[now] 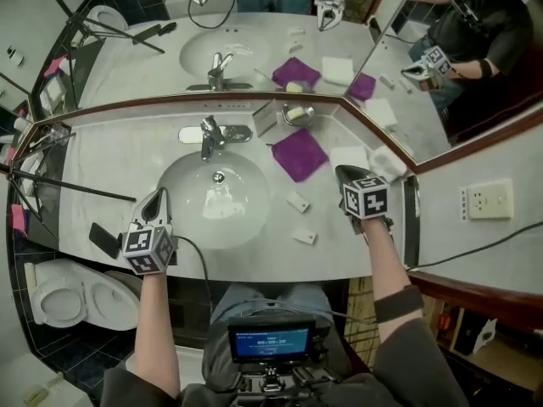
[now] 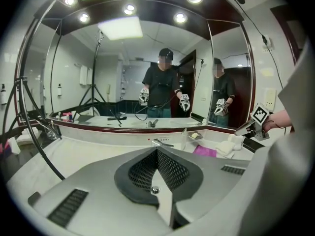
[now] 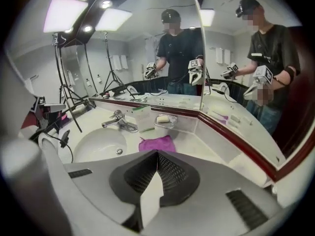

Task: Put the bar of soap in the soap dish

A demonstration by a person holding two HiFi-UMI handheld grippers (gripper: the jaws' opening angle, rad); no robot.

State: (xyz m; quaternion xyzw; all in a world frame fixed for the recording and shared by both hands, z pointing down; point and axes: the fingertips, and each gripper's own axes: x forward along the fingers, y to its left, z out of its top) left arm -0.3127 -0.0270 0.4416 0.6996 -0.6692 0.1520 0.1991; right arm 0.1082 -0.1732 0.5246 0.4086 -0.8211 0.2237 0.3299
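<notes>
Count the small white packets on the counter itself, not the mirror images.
2: one packet just right of the basin, the other nearer the counter's front edge. The right gripper may hide more.

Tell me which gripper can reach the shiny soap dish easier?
Probably the right gripper: it hovers beside the square purple cloth, nearer the shiny metal soap dish. The left gripper is across the white sink basin.

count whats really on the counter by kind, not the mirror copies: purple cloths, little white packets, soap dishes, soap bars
purple square cloth: 1
small white rectangular packets: 2
round metal soap dish: 1
pale bar of soap, lying in the dish: 1
total: 5
</notes>
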